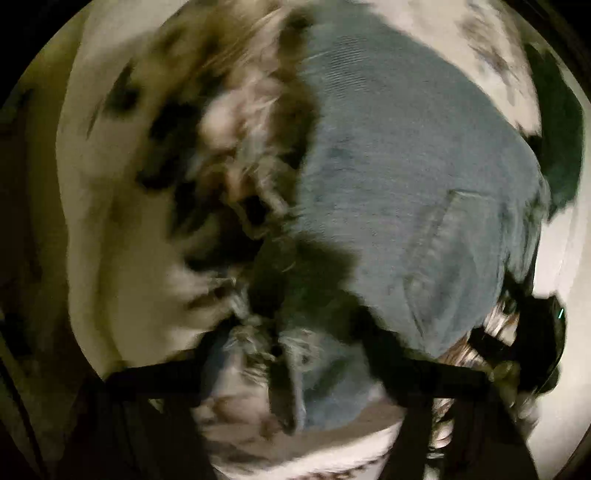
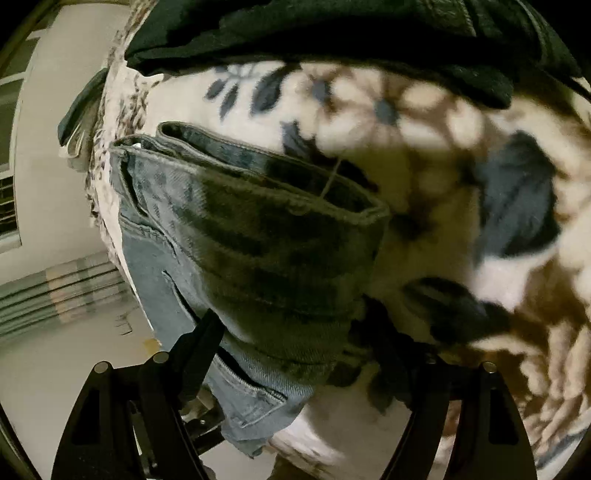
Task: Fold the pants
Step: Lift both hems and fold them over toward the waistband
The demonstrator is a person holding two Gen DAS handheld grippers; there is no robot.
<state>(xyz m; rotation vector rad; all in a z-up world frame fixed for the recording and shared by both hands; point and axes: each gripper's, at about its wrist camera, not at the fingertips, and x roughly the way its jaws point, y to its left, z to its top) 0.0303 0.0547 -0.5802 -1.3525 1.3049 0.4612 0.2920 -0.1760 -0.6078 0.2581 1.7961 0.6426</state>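
Blue denim pants (image 1: 406, 177) lie folded on a floral blanket (image 1: 110, 221); the left wrist view is motion-blurred. My left gripper (image 1: 291, 354) has its jaws spread wide with frayed denim (image 1: 295, 369) lying between them, not pinched. In the right wrist view the folded pants (image 2: 258, 240) show waistband and pocket, hanging partly over the bed edge. My right gripper (image 2: 295, 332) is open, its fingers (image 2: 201, 343) straddling the near end of the denim. The right gripper also shows in the left wrist view (image 1: 528, 339) at the pants' right edge.
A dark green garment (image 2: 314, 33) lies on the floral blanket (image 2: 424, 122) beyond the pants. A pale floor (image 2: 74, 350) and a striped rug (image 2: 55, 288) lie left of the bed edge.
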